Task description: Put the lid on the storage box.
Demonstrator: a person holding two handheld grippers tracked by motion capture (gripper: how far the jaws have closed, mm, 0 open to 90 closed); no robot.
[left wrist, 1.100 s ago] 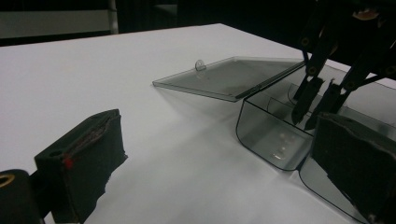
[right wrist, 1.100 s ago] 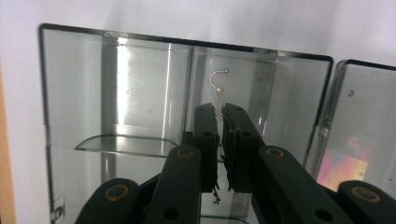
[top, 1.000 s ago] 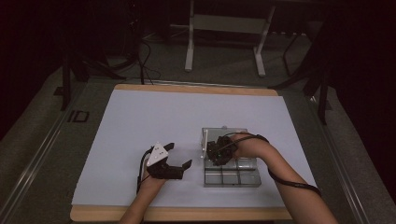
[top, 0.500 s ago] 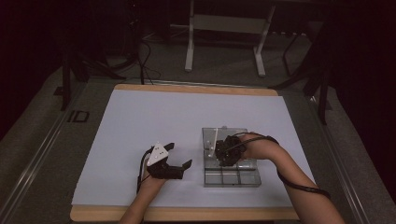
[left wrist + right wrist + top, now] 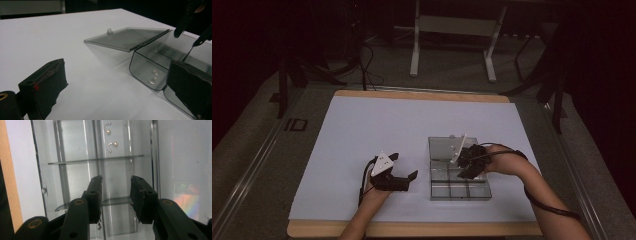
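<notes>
left gripper (image 5: 404, 167) sits near the desk's front edge, resting low on the white sheet (image 5: 362, 130), just left of the clear compartment box (image 5: 459, 187). its fingers (image 5: 42, 85) are spread wide with nothing between them, only bare sheet; they touch no part of the box. right gripper (image 5: 467, 162) is a little farther back, hovering over the box with the hand coming in from the right. its fingers (image 5: 96, 195) are partly apart, having just been opening, and nothing is between them; through the gap the box's dividers show below. cannot tell if the tips touch the box floor. two small pearl-like earrings (image 5: 112, 145) lie in a compartment beyond the fingers. the box stands right of centre on the sheet, lid (image 5: 125, 38) swung open and lying back flat behind it, on the far side. beyond the desk (image 5: 412, 95) there's a dark floor and a metal stand (image 5: 452, 30).
</notes>
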